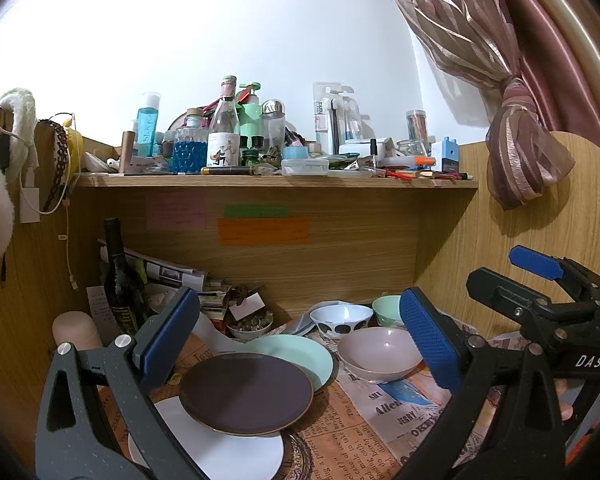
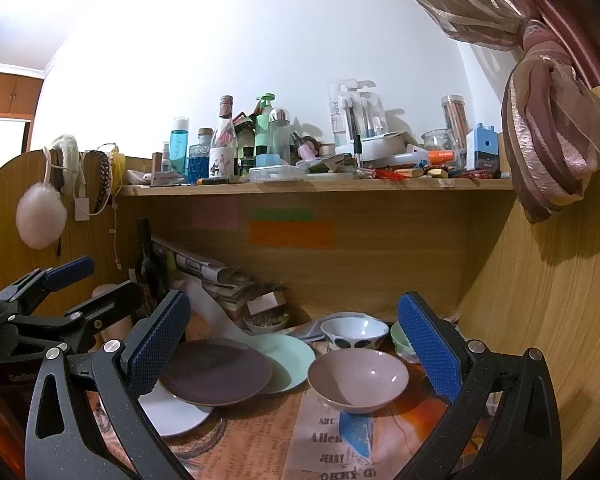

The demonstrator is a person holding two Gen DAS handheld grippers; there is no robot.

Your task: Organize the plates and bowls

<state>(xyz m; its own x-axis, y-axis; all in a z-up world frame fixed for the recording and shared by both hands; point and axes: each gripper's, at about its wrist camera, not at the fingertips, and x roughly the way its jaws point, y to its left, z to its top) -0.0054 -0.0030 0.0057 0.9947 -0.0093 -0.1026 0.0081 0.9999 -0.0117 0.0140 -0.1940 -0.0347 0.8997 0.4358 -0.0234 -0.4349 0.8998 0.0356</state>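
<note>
On the desk (image 2: 260,440), pink bowl (image 2: 358,378) and spotted bowl (image 2: 352,334) sit empty; both grippers, left (image 1: 300,340) and right (image 2: 300,348), gape, holding nothing.

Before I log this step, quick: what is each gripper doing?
Left gripper: open, holding nothing, above the dark brown round plate.
Right gripper: open, holding nothing.

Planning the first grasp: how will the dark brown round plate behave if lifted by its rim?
The dark brown round plate looks rigid and glossy, so a rim pinch could slip. It rests tilted across the white round plate and the mint green round plate, so it may rock or slide when nudged. Probably ceramic, hence chip-prone. Both the left hand-held gripper and the right hand-held gripper are open.
</note>
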